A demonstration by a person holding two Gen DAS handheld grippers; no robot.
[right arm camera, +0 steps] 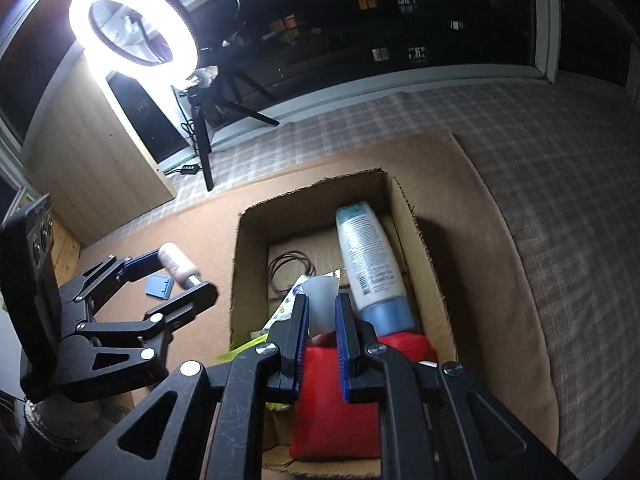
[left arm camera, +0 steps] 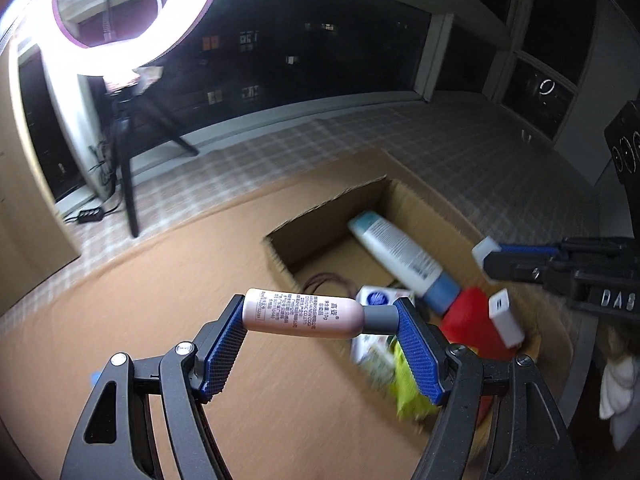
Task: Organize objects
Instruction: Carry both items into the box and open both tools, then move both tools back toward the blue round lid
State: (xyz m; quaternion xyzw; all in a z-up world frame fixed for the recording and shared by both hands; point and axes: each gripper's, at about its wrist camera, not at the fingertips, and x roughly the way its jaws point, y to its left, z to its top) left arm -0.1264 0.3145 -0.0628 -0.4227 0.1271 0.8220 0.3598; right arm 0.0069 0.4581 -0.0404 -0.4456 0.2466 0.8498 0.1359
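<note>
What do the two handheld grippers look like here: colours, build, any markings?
Both the left gripper and the right gripper have black metal linkage arms with silver rivets and blue ribbed finger pads. The right gripper's body carries white lettering, seen from the left wrist. No sleeves show.

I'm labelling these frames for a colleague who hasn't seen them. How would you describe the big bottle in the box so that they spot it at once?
Find the open cardboard box on the brown surface. Along its right wall lies a long white bottle with a blue cap, cap toward the camera above a red pouch. It is the longest thing inside.
</note>
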